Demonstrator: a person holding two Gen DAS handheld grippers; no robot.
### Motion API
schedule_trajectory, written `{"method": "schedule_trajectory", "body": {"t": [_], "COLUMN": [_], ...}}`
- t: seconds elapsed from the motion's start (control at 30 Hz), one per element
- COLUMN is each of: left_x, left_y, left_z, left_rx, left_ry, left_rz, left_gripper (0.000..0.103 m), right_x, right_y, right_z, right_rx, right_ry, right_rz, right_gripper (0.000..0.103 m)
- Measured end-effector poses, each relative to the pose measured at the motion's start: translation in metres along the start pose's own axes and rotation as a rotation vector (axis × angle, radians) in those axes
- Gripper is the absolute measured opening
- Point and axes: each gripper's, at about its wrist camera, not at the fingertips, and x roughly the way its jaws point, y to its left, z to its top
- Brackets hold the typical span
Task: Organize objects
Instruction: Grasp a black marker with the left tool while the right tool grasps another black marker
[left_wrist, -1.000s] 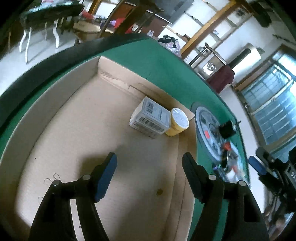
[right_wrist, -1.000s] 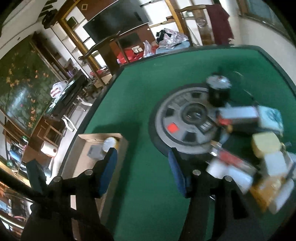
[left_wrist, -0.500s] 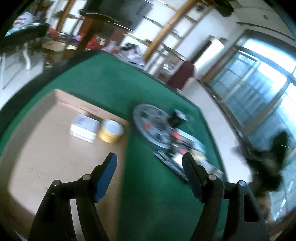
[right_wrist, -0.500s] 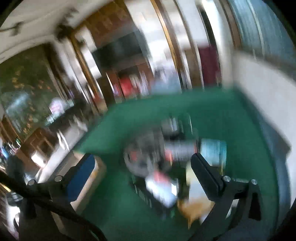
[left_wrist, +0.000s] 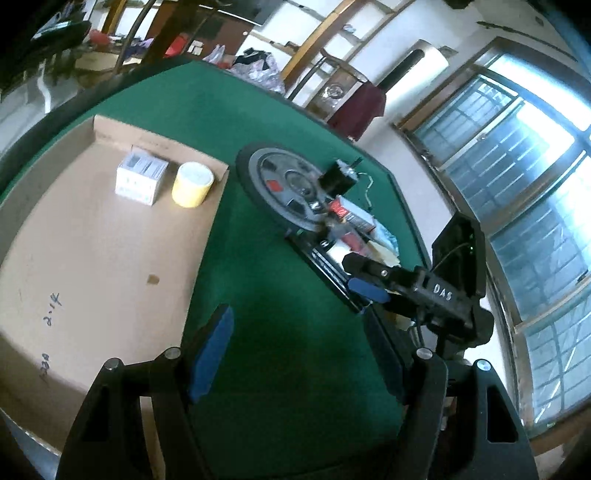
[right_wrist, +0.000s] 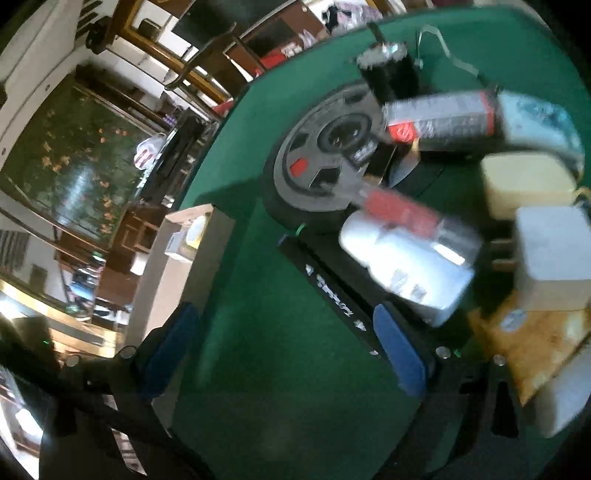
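The left gripper (left_wrist: 299, 354) is held with its blue-padded fingers (left_wrist: 210, 354) spread apart and nothing between them, only green worktop (left_wrist: 280, 302) being seen in the gap; just to their left lies the edge of a flat cardboard box (left_wrist: 74, 258), in whose far corner a small white carton (left_wrist: 140, 179) and a yellow roll of tape (left_wrist: 192, 182) are set side by side, near each other.

The right gripper (right_wrist: 284, 347) is seen wide apart, its fingers (right_wrist: 400, 350) closing slightly at this moment with nothing between them; bare worktop is framed by them. Just beyond the right-hand finger a blurred white packet (right_wrist: 406, 266) rests on a black flat case (right_wrist: 332, 280), with a red-labelled item (right_wrist: 399, 210), pale blocks (right_wrist: 528, 181) and a dark cylinder (right_wrist: 388, 70) heaped close by; a grey disc (right_wrist: 325, 155) lies beside the heap.
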Motion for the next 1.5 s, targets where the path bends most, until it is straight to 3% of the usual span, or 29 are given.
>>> {"method": "schedule_trajectory", "body": {"t": [0.07, 0.23, 0.4, 0.47, 0.53, 0.63, 0.73, 0.8, 0.93, 1.03, 1.1, 1.2, 1.33, 1.5], "left_x": [0.001, 0.005, 0.012, 0.018, 0.024, 0.042, 0.068, 0.082, 0.090, 0.078, 0.070, 0.066, 0.075, 0.100], "left_y": [0.001, -0.001, -0.008, -0.011, -0.015, -0.023, -0.030, -0.032, -0.031, -0.028, -0.025, -0.026, -0.033, -0.054], "left_z": [-0.003, -0.005, -0.008, -0.009, -0.009, -0.010, -0.010, -0.011, -0.015, -0.014, -0.011, -0.008, -0.006, -0.002], "left_rx": [-0.003, 0.009, 0.043, 0.058, 0.078, 0.131, 0.153, 0.151, 0.130, 0.150, 0.152, 0.171, 0.189, 0.270], "left_ry": [0.004, 0.005, 0.023, 0.039, 0.051, 0.070, 0.106, 0.139, 0.169, 0.133, 0.103, 0.082, 0.098, 0.101], "left_rz": [0.003, 0.020, 0.040, 0.051, 0.070, 0.113, 0.139, 0.145, 0.140, 0.177, 0.187, 0.216, 0.228, 0.253], "left_gripper": [0.067, 0.067, 0.067, 0.067, 0.067, 0.067, 0.067, 0.067, 0.067, 0.067, 0.066, 0.066, 0.066, 0.066], "right_x": [0.010, 0.010, 0.026, 0.014, -0.003, -0.030, -0.034, -0.032, -0.019, -0.009, 0.001, 0.006, 0.006, -0.019], "right_y": [-0.003, -0.003, 0.010, 0.013, 0.013, 0.011, 0.001, -0.010, -0.010, -0.002, -0.003, -0.003, -0.001, -0.015], "right_z": [-0.004, 0.000, -0.010, -0.010, -0.006, -0.001, 0.001, 0.007, 0.006, 0.003, 0.003, 0.005, -0.003, -0.029], "right_rx": [0.038, 0.061, 0.057, 0.050, 0.027, -0.026, -0.028, -0.009, -0.048, -0.118, -0.134, -0.159, -0.199, -0.147], "right_ry": [0.042, 0.033, 0.141, 0.093, 0.032, -0.041, -0.050, -0.046, -0.024, 0.005, 0.021, -0.007, -0.006, -0.029], "right_rz": [0.011, 0.024, 0.182, 0.204, 0.168, 0.036, -0.042, -0.043, -0.134, -0.221, -0.320, -0.383, -0.443, -0.476], "right_gripper": [0.097, 0.097, 0.097, 0.097, 0.097, 0.097, 0.097, 0.097, 0.093, 0.076, 0.041, 0.024, 0.018, 0.016]}}
